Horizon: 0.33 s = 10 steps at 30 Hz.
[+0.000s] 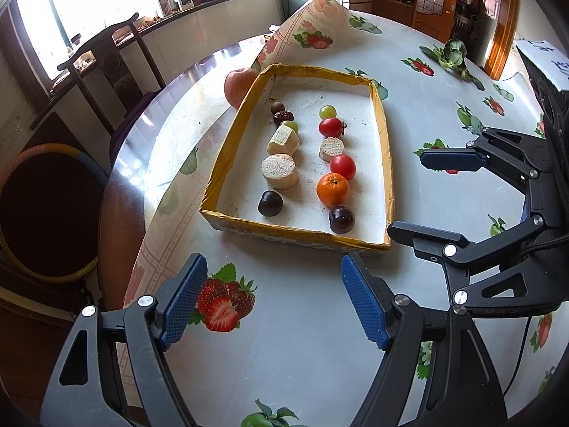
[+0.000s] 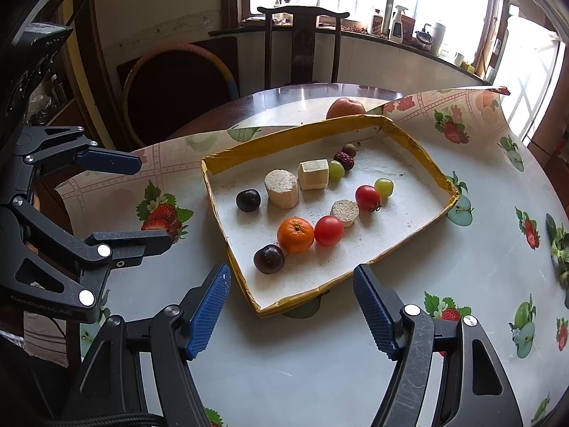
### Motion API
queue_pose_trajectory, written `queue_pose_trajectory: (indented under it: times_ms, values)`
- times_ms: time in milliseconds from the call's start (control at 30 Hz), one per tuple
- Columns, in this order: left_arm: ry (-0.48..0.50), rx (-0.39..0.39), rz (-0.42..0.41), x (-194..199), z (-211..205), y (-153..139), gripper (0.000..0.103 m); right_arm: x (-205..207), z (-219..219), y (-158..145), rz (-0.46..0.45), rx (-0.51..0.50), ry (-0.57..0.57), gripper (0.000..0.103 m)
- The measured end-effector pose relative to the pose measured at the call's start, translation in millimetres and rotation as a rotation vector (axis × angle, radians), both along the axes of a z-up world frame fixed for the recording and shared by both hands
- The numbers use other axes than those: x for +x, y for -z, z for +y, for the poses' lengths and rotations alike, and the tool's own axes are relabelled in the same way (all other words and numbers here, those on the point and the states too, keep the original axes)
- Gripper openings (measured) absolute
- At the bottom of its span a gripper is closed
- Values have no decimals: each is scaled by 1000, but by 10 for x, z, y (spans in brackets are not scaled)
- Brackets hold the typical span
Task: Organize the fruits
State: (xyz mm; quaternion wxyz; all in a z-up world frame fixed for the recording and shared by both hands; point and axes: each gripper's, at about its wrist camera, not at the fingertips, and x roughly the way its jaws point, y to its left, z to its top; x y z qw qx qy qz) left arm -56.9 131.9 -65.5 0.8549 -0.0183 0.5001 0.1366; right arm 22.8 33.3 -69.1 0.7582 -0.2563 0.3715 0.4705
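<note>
Hovering over the near edge of the desk [image 1: 284,338], the left hand-held gripper [image 1: 274,300] has its blue-padded jaws spread wide and holds nothing; the right hand-held gripper [image 2: 291,307] is just as wide open and empty, aimed at the near corner of the shallow yellow-rimmed cardboard tray [image 1: 227,149].

Going left to right in the left wrist view, a large red-orange apple [image 1: 239,85] sits on the desk outside the tray's far left corner, touching or nearly touching its wall. Inside, the left row runs from a dark round plum [image 1: 270,203] through two pale cut chunks to a green grape, a red date and a small brown fruit. The right row runs from another dark plum [image 1: 341,219] past a small orange mandarin [image 1: 332,189], red cherry tomatoes and a pale slice to a green grape.

Most of the sorting looks done. Only the apple seems left to place.
</note>
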Motion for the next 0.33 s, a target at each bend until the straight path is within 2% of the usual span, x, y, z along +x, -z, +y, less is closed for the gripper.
queue_pose_trajectory:
  times_ms: [333]
  values:
    - [6, -5, 30, 68, -27, 27, 78, 13, -13, 48, 27, 0, 19, 77]
